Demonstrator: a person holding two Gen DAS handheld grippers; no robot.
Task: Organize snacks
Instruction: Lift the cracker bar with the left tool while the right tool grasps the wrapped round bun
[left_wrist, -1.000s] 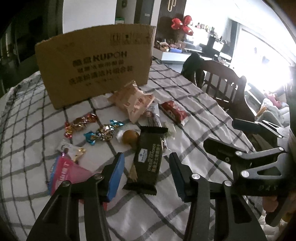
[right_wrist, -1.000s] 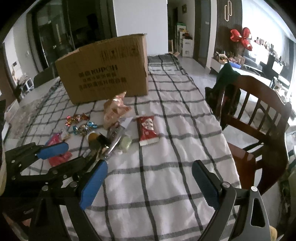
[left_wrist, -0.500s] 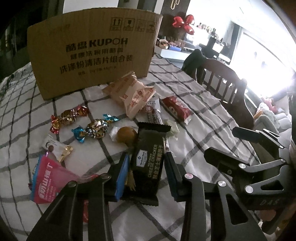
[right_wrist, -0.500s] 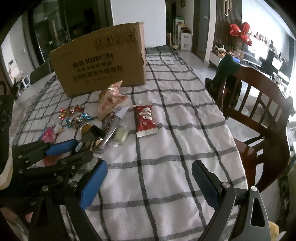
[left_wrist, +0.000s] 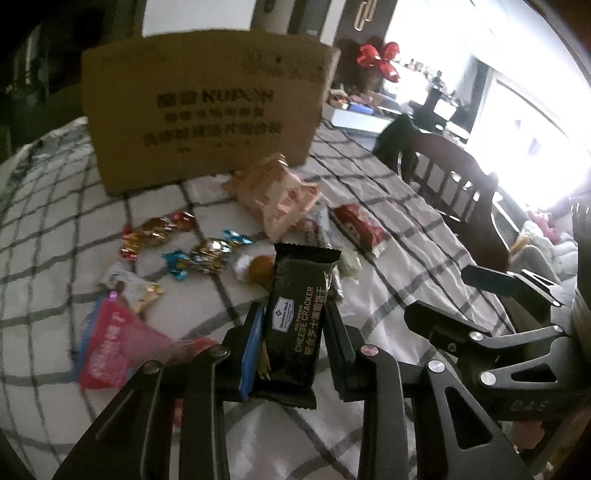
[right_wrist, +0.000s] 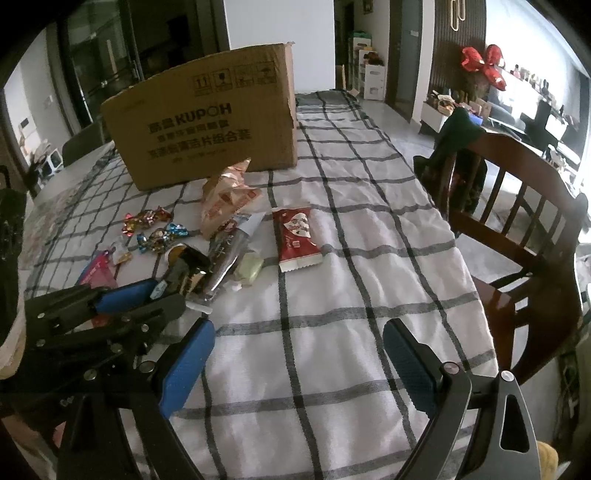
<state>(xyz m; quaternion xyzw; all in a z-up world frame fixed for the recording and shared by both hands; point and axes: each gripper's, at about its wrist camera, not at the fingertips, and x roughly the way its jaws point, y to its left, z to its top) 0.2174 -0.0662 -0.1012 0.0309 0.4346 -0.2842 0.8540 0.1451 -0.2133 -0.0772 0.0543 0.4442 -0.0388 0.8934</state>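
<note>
A black cheese cracker packet (left_wrist: 297, 325) sits pinched between the two fingers of the left gripper (left_wrist: 291, 343), low over a checked tablecloth (right_wrist: 332, 332). Beyond it lie scattered snacks: foil-wrapped candies (left_wrist: 199, 254), a pink packet (left_wrist: 110, 347), a beige bag (left_wrist: 277, 195) and a red packet (right_wrist: 297, 238). A cardboard box (right_wrist: 207, 122) stands behind them. The right gripper (right_wrist: 299, 362) hovers with fingers spread wide, holding nothing, beside a wooden chair (right_wrist: 517, 229).
</note>
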